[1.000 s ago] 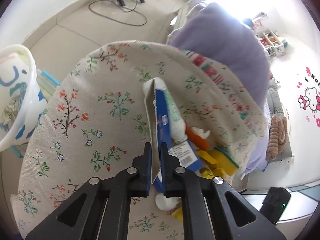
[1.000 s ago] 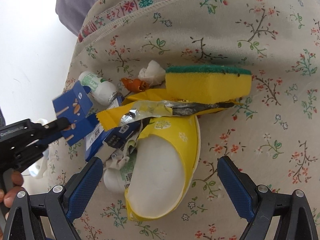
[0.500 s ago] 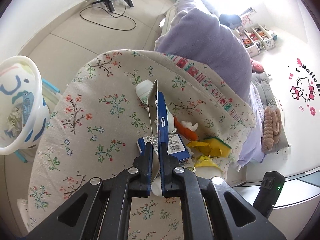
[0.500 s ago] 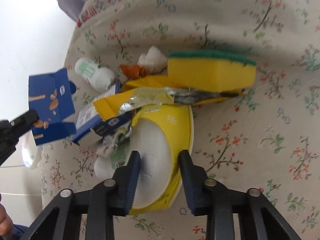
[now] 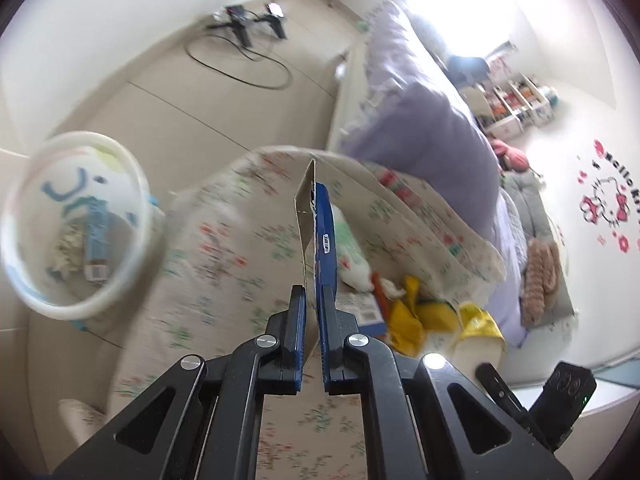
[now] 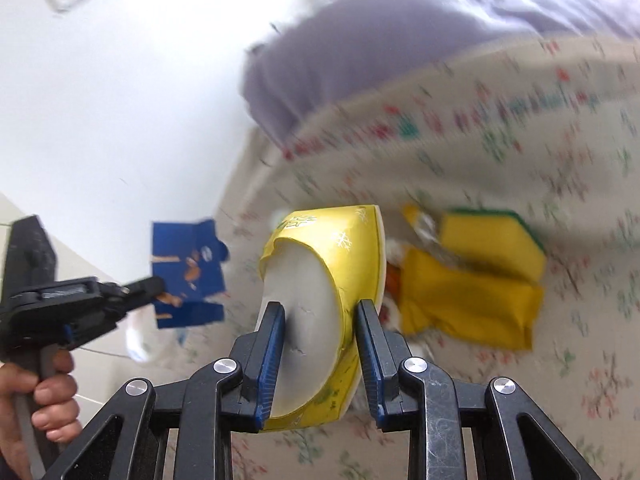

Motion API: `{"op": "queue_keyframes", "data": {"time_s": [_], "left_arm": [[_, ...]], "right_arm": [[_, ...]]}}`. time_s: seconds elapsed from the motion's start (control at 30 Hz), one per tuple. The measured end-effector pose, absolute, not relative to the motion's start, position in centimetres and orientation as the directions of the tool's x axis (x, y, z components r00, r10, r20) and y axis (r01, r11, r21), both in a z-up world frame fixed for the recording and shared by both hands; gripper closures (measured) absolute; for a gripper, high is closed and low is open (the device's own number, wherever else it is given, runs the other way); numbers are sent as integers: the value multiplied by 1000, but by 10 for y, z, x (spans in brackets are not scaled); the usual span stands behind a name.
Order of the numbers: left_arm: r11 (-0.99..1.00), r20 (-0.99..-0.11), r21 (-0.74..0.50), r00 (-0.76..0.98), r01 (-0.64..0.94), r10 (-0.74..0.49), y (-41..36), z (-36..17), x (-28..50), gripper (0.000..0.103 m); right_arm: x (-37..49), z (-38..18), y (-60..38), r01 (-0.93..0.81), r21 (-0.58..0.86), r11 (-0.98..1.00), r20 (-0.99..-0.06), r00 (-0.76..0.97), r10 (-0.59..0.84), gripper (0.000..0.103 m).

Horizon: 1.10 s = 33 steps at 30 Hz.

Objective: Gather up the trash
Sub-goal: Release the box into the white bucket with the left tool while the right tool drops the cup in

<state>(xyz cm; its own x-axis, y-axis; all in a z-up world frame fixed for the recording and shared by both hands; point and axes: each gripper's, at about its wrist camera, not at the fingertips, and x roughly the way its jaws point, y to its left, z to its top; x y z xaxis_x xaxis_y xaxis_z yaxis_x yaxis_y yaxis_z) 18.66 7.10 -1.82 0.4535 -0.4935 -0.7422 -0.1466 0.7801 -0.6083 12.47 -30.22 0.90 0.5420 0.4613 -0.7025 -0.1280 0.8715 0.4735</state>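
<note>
My left gripper (image 5: 311,294) is shut on a flattened blue carton (image 5: 322,236) and holds it above the floral cloth (image 5: 224,264); both also show in the right wrist view, gripper (image 6: 154,286) and carton (image 6: 186,274). My right gripper (image 6: 320,312) is shut on a crushed yellow paper cup (image 6: 320,272), lifted off the cloth. The trash pile lies on the cloth: a yellow wrapper (image 6: 464,296), a yellow-green sponge (image 6: 492,240), a white bottle (image 5: 352,256). A white bin (image 5: 76,224) with trash inside stands at the left, off the cloth.
A purple pillow (image 5: 424,136) lies beyond the cloth. Cables and a tripod (image 5: 244,36) lie on the tiled floor at the back. A black device (image 5: 568,396) stands at the lower right.
My right gripper has closed on the yellow cup and lifted it off the cloth. My left gripper has lifted the blue carton higher and pulled back, bringing the white bin further into view.
</note>
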Motion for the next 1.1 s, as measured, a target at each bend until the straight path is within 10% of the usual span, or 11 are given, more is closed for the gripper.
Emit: {"op": "queue_keyframes", "data": {"time_s": [1.1], "left_arm": [[798, -907, -372, 366, -473, -206, 233, -68, 198, 84]], "right_arm": [[156, -32, -79, -349, 583, 734, -642, 356, 679, 71]]}}
